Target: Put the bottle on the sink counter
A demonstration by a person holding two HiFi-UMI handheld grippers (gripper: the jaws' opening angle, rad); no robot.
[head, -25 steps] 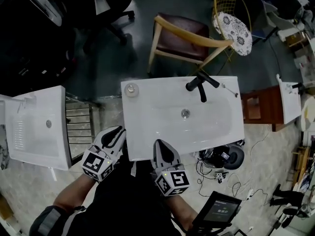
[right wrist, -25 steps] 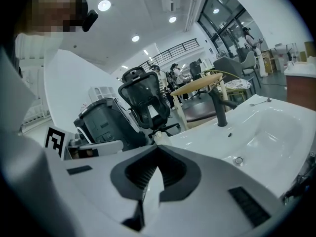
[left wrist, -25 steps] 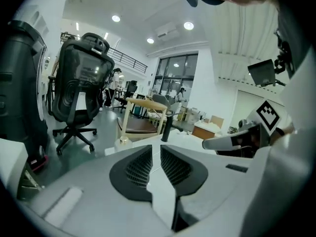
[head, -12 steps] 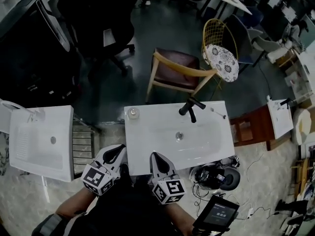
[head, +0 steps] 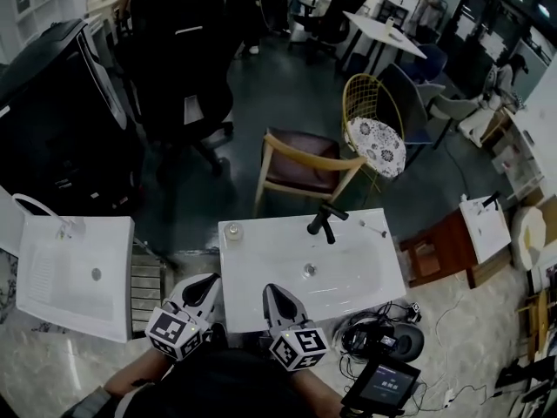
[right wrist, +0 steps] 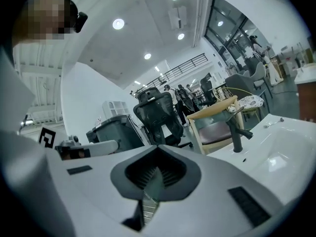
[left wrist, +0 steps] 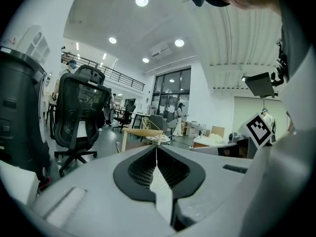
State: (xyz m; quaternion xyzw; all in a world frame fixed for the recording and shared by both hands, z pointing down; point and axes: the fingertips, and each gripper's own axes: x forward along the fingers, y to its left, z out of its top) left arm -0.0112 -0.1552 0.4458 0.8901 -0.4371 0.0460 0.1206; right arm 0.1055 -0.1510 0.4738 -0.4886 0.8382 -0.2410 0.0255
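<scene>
Progress: small clear bottle [head: 232, 231] stands on the white sink-topped table [head: 252, 273], at its far left corner, ahead of the left gripper [head: 205, 284]; task looks done | Grippers: left gripper and right gripper [head: 273, 293] both closed, empty, just short of the table's near edge | Room: black tap [head: 320, 225] ahead-right, open basin between.

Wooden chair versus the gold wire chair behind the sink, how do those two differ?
The wooden chair has a light, solid wood frame; the gold wire chair has a thin wire back. The wooden chair's seat is plain dark brown; the gold wire chair's is white with a floral pattern. The wooden chair stands just behind the sink, the gold wire chair farther back and right. Both are unoccupied.
</scene>
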